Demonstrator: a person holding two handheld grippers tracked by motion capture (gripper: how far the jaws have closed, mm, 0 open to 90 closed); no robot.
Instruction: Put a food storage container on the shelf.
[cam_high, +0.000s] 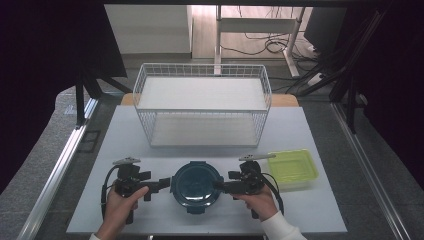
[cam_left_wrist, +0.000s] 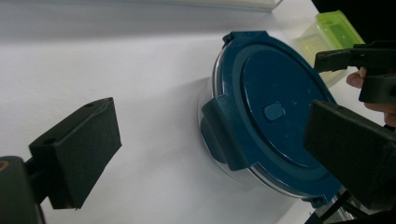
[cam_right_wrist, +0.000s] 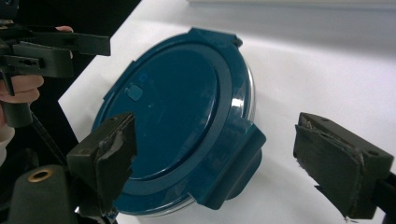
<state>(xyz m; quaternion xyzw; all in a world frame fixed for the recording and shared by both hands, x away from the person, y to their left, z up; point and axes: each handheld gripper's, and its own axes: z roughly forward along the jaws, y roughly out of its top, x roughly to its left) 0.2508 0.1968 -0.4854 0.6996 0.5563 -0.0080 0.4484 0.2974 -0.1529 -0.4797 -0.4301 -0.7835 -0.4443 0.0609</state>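
Observation:
A round clear container with a dark blue lid (cam_high: 196, 185) stands at the front middle of the white table. My left gripper (cam_high: 165, 184) is at its left side and open; in the left gripper view the lid (cam_left_wrist: 275, 107) has a latch tab (cam_left_wrist: 222, 130) between the spread jaws of the left gripper (cam_left_wrist: 212, 135), untouched. My right gripper (cam_high: 220, 186) is at the container's right side, also open. In the right gripper view another latch tab (cam_right_wrist: 233, 168) of the lid (cam_right_wrist: 173, 107) lies between the jaws of the right gripper (cam_right_wrist: 219, 154), clear of the pads.
A white wire basket (cam_high: 202, 102) with two levels stands behind the container. A shallow green tray (cam_high: 292, 169) lies to the right of my right hand. The table (cam_high: 310, 130) ends just below both hands.

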